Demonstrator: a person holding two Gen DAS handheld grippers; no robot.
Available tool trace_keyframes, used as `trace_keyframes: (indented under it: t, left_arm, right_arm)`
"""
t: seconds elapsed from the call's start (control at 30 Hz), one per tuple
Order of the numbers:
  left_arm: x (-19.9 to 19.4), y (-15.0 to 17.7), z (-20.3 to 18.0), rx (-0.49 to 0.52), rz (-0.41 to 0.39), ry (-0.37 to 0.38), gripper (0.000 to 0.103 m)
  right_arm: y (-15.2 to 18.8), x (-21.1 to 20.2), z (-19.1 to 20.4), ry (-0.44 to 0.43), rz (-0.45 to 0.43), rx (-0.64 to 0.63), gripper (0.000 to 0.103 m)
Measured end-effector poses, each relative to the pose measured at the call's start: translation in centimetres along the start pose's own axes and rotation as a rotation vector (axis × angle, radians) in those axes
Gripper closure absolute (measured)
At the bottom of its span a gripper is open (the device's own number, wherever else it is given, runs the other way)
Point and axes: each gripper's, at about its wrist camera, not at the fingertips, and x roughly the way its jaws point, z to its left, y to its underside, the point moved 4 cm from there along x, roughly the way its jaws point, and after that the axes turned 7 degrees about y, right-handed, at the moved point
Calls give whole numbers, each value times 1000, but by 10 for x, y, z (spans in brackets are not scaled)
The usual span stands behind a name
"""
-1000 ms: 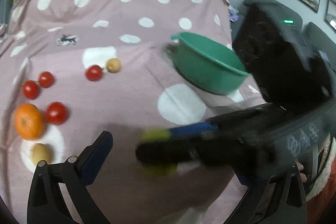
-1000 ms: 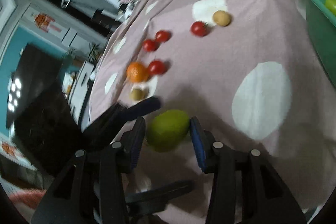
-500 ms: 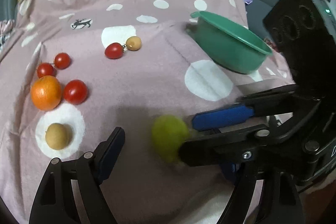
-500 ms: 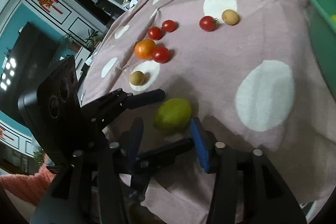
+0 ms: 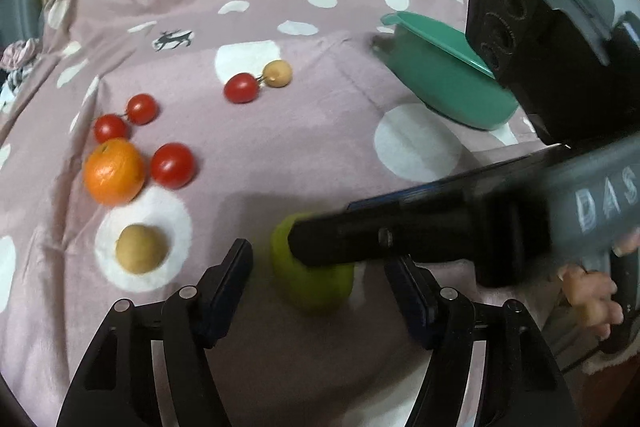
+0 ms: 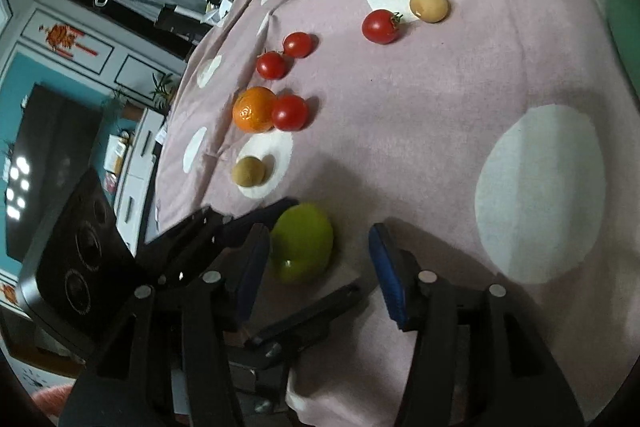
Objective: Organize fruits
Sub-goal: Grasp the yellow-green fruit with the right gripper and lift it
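So the round yellow-green fruit (image 5: 316, 283) is sitting on the pink polka-dot cloth (image 5: 304, 147) low in the left wrist view, around 6 o'clock, and both tools are crowding it. The left gripper (image 5: 320, 283) has just been closing in, and the fruit sits between its blue pads, but I still see a gap on each side, so no grip yet. The right gripper (image 6: 320, 259) is half spread: its left pad looks right against the fruit, its right pad stands well clear, so it isn't gripping either.

Biggest worry: the right tool's black finger lies straight across the fruit in the left view. If the left one squeezes now, it may pinch the other tool or nudge the fruit, and round fruit on soft cloth rolls off.

Further out, at about 9 o'clock, there's a small tan round fruit (image 5: 141, 253), a glossy orange (image 5: 114, 171) and a red tomato (image 5: 173, 165). The green plastic bowl (image 5: 448, 83) is up at 2 o'clock, a fair carry away.
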Motion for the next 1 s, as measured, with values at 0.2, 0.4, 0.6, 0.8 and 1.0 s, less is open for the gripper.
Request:
trace_keyframes:
  t: [0.2, 0.4, 0.6, 0.8, 1.0]
  left_arm:
    - [-9, 6, 14, -33, 5, -22, 34]
    - [-7, 5, 12, -32, -14, -34, 34]
    - [-6, 4, 12, -30, -13, -59, 45]
    - [-3, 2, 6, -30, -10, -51, 63]
    - [-3, 2, 6, -51, 0, -43, 65]
  right_arm:
    - [-1, 5, 12, 36, 4, -51, 51]
    - [-3, 12, 19, 30, 17, -39, 55]
    - [-6, 14, 19, 48, 26, -26, 58]
    - [-5, 14, 25, 101, 20, -63, 63]
    - [-5, 15, 19, 63, 15, -41, 65]
